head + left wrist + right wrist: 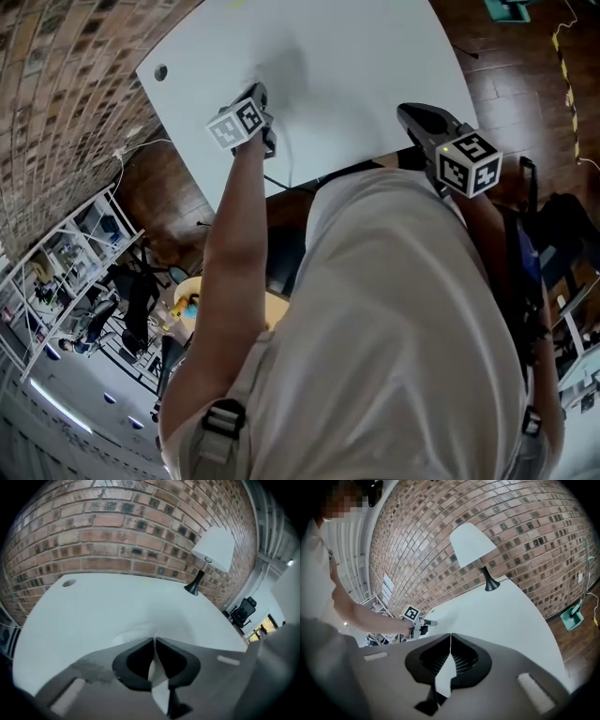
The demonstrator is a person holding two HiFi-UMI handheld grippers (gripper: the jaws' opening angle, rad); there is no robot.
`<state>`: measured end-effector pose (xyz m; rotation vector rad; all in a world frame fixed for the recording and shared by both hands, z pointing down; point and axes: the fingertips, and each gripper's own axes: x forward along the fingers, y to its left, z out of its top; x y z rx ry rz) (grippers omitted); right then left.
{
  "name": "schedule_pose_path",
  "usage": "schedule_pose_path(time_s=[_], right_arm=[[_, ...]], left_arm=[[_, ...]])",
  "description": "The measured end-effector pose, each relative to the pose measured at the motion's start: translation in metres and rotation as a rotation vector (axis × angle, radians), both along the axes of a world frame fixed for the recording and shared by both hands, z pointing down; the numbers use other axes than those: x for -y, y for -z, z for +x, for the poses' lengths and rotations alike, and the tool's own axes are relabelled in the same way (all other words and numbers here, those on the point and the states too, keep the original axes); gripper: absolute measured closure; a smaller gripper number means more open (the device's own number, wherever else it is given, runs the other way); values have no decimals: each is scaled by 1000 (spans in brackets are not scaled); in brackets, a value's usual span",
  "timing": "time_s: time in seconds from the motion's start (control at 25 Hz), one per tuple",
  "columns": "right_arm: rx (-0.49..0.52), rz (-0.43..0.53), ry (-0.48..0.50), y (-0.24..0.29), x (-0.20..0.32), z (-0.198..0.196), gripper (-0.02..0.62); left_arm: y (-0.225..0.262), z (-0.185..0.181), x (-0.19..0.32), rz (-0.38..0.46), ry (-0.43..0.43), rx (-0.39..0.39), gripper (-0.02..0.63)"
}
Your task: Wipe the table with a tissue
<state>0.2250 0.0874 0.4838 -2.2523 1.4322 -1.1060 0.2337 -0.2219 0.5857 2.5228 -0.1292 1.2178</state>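
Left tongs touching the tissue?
Touching. The left gripper view shows the left tongs pinched shut on the white tissue, a strip of it running between the two jaws.

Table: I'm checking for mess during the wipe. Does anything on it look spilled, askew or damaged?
Nothing stands out. The white table shows no spill, the lamp stands on its base at the far edge, and the tissue is pinched in the left gripper.

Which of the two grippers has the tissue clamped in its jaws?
The left gripper: a white tissue is pinched between its shut jaws. The right gripper is shut with nothing between its jaws.
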Motion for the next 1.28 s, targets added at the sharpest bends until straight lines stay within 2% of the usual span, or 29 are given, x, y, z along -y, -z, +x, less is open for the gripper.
schedule_pose_path(time_s=[0.12, 0.28, 0.4, 0.56, 0.88, 1.12, 1.28], right_arm=[[6, -8, 1, -3, -2, 1, 584], [9, -12, -16, -3, -2, 9, 584], [17, -14, -21, -4, 1, 13, 584], [25, -16, -30, -5, 2, 19, 584], [36, -29, -85, -9, -18, 33, 584], [46, -24, -103, -10, -30, 40, 584], [49, -21, -100, -12, -28, 41, 584]], left_arm=[[-12, -21, 35, 50, 68, 62, 584], [-18, -21, 41, 46, 78, 66, 583], [-18, -11, 38, 30, 35, 74, 584], [-19, 16, 26, -36, 4, 77, 584], [-15, 79, -7, 21, -122, 77, 584], [-13, 100, -24, 37, -155, 74, 583], [-14, 106, -59, 40, -258, 78, 584]])
